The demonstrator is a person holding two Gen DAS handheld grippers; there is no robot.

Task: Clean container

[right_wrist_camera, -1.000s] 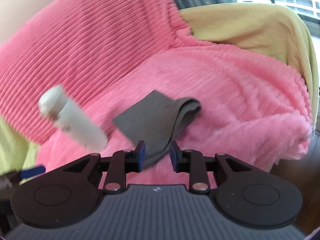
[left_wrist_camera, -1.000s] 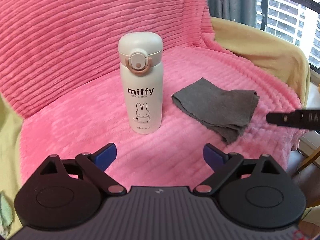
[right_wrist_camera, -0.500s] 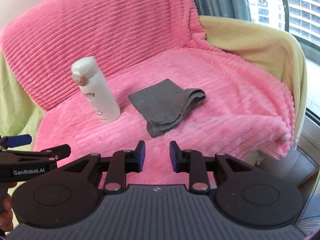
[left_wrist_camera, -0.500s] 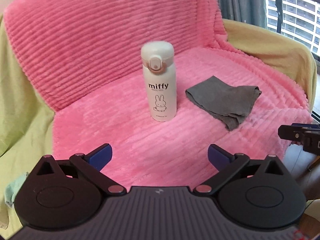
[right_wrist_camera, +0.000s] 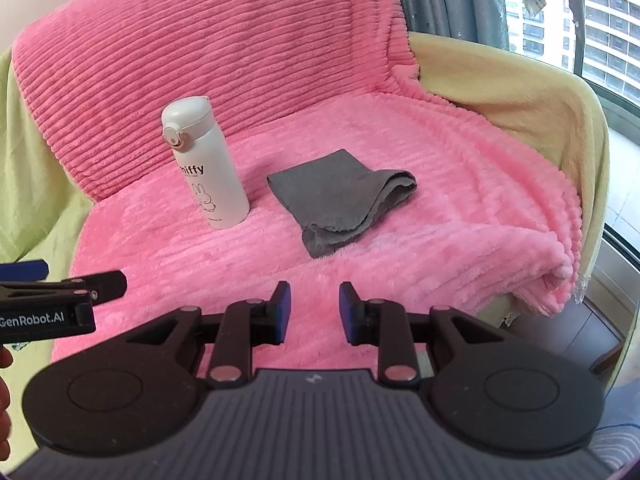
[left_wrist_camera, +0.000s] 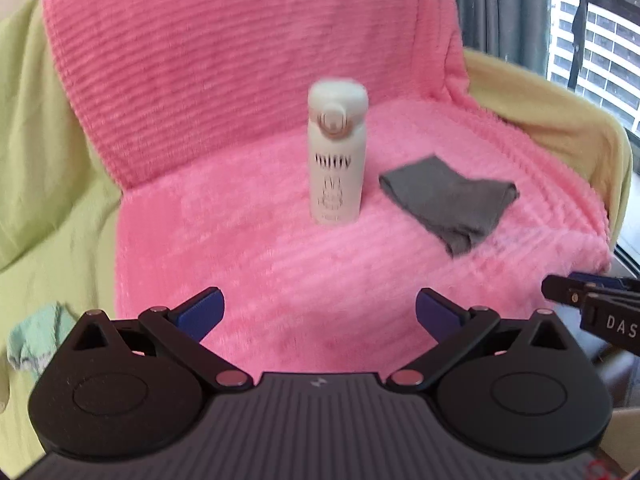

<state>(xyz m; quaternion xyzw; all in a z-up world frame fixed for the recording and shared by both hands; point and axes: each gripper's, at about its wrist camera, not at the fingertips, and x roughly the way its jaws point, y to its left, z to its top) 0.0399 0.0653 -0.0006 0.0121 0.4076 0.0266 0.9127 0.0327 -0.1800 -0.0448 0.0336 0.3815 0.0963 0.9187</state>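
The white "miffy" bottle (right_wrist_camera: 205,163) stands left of a grey cloth (right_wrist_camera: 340,199). The left gripper (left_wrist_camera: 320,314), marked "GenRobot.AI", gapes wide; the right gripper (right_wrist_camera: 315,312) is parted, empty.

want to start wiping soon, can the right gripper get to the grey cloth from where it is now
Probably yes. The right gripper is open and empty, and only bare pink blanket lies between it and the grey cloth. The bottle stands off to the cloth's left, clear of that path.
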